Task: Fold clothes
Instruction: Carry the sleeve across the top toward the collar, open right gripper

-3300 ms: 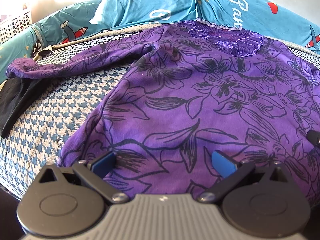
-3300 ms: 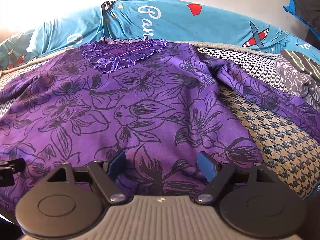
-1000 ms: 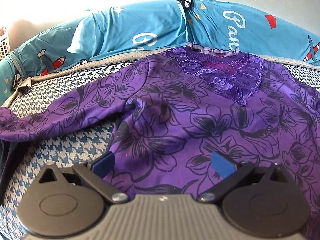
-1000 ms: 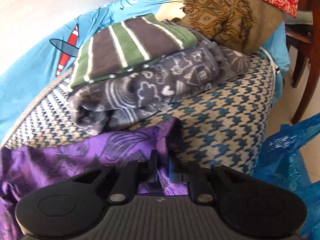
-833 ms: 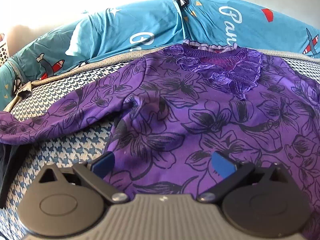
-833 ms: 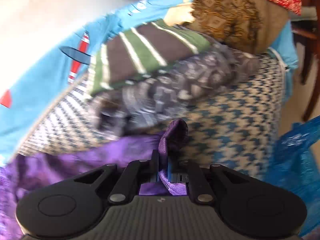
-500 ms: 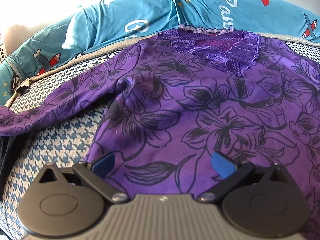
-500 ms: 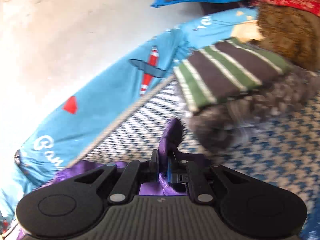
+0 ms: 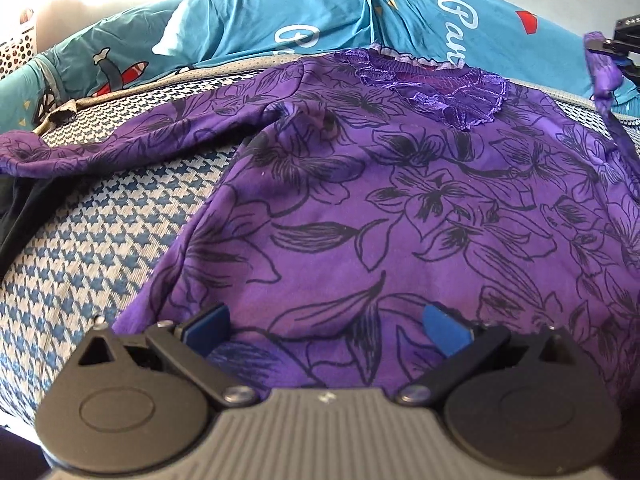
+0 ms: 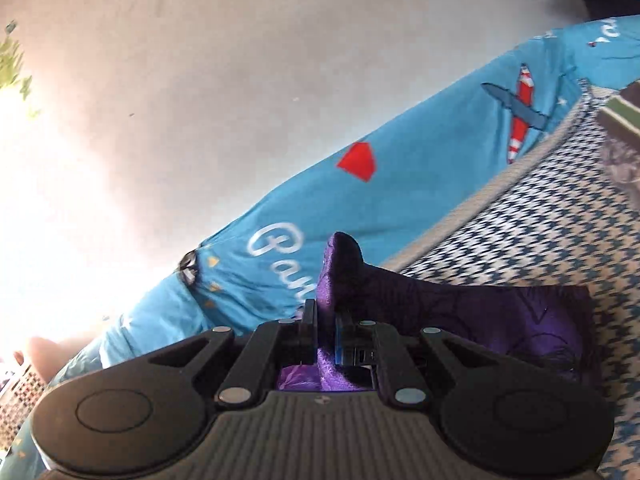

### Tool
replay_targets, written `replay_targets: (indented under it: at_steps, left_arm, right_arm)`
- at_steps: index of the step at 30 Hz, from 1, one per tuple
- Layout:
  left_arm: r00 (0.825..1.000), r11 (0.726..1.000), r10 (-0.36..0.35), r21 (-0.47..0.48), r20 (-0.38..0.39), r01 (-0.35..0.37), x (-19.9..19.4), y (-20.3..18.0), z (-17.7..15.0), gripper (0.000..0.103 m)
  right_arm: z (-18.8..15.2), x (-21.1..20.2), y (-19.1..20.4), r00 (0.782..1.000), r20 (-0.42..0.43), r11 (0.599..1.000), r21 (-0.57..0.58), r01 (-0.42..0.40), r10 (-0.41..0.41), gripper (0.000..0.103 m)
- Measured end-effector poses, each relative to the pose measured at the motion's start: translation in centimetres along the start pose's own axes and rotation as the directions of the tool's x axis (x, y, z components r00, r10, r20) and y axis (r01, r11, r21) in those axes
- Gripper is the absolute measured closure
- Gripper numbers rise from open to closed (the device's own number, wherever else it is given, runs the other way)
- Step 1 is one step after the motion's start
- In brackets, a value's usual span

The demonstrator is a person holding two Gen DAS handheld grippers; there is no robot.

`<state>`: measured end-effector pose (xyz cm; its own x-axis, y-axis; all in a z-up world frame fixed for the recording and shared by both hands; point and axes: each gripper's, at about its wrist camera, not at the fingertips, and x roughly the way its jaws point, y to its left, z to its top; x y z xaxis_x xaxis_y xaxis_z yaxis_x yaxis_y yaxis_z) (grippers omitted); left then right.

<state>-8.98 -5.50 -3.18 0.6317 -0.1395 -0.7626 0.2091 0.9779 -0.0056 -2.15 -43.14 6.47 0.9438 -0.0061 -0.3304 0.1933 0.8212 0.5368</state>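
A purple shirt with black flower outlines lies face up on the bed, lace collar at the far end. Its left sleeve stretches out to the left. My left gripper hovers open over the lower body of the shirt, with nothing between its blue pads. My right gripper is shut on the cuff of the right sleeve, which sticks up past the fingers while the rest trails to the right. In the left wrist view the right gripper holds that sleeve lifted above the shirt's right shoulder.
The bed has a blue and white houndstooth cover. Turquoise pillows with plane prints line the far side against a pale wall. A black garment lies at the left edge; folded clothes are stacked at the right.
My right gripper has lifted the sleeve cuff and swung left, away from the folded stack toward the pillows. The left gripper has drawn back toward the shirt's lower part, still open.
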Motion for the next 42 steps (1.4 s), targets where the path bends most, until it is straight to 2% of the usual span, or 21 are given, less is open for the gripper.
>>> replay_targets:
  at_steps: [2,8,15,19,20,23,24,26,29,32,35,37,38,42]
  left_arm:
    - [1.000,1.000,0.005,-0.002,-0.006,-0.005,-0.3,0.2,-0.4,0.000]
    - [1.000,1.000,0.024,0.005,-0.016,-0.024,-0.6,0.0,-1.1,0.000]
    - [0.999,1.000,0.029,0.002,-0.017,-0.029,-0.6,-0.1,-1.4,0.000]
    - [0.999,1.000,0.031,0.000,-0.016,-0.031,-0.6,-0.1,-1.4,0.000]
    - [0.999,1.000,0.032,0.000,-0.014,-0.032,-0.6,-0.1,-1.5,0.000]
    - [0.999,0.999,0.033,0.002,-0.008,-0.033,-0.6,-0.1,-1.6,0.000]
    - [0.999,0.999,0.034,0.003,-0.006,-0.034,-0.5,-0.2,-1.6,0.000]
    - [0.999,0.999,0.033,0.005,-0.005,-0.033,-0.5,-0.1,-1.6,0.000]
    - [1.000,1.000,0.029,-0.001,-0.006,-0.029,-0.4,0.0,-1.5,0.000]
    - [1.000,1.000,0.028,-0.006,-0.005,-0.028,-0.4,0.0,-1.5,0.000]
    - [1.000,1.000,0.025,-0.014,-0.004,-0.026,-0.4,0.0,-1.4,0.000]
    - [1.000,1.000,0.021,-0.022,-0.003,-0.021,-0.4,0.1,-1.3,0.000]
    - [1.000,0.999,0.019,-0.027,-0.003,-0.019,-0.4,0.2,-1.3,0.000]
    - [1.000,0.999,0.013,-0.036,0.000,-0.013,-0.2,0.3,-1.1,0.000]
  right_arm:
    - [-1.6,1.3,2.1,0.998,-0.042,0.997,-0.055,-0.048,0.046,0.094]
    - [-5.7,4.1,6.2,0.982,-0.165,0.979,-0.169,-0.117,0.089,0.094]
    - [-9.3,5.9,7.7,0.961,-0.270,0.955,-0.269,-0.127,0.052,0.093]
    - [-11.7,6.9,7.9,0.923,-0.383,0.934,-0.319,-0.159,0.027,0.087]
    - [-12.2,7.0,8.1,0.910,-0.414,0.926,-0.334,-0.174,0.022,0.078]
    - [-13.0,6.1,8.6,0.878,-0.472,0.900,-0.344,-0.269,0.082,0.071]
    - [-13.2,5.7,8.8,0.871,-0.482,0.887,-0.357,-0.293,0.094,0.065]
    - [-13.5,5.0,9.1,0.858,-0.500,0.861,-0.381,-0.338,0.116,0.062]
    - [-13.2,4.2,8.8,0.860,-0.498,0.841,-0.416,-0.345,0.107,0.062]
    - [-11.4,3.3,7.5,0.894,-0.439,0.849,-0.436,-0.297,0.087,0.062]
    - [-9.0,2.5,5.2,0.932,-0.361,0.880,-0.434,-0.194,0.027,0.062]
    - [-7.5,2.0,3.2,0.948,-0.316,0.901,-0.418,-0.116,-0.025,0.062]
    - [-6.7,1.7,2.2,0.954,-0.296,0.909,-0.410,-0.080,-0.050,0.062]
    - [-5.8,0.8,-0.1,0.955,-0.287,0.911,-0.409,-0.047,-0.080,0.062]
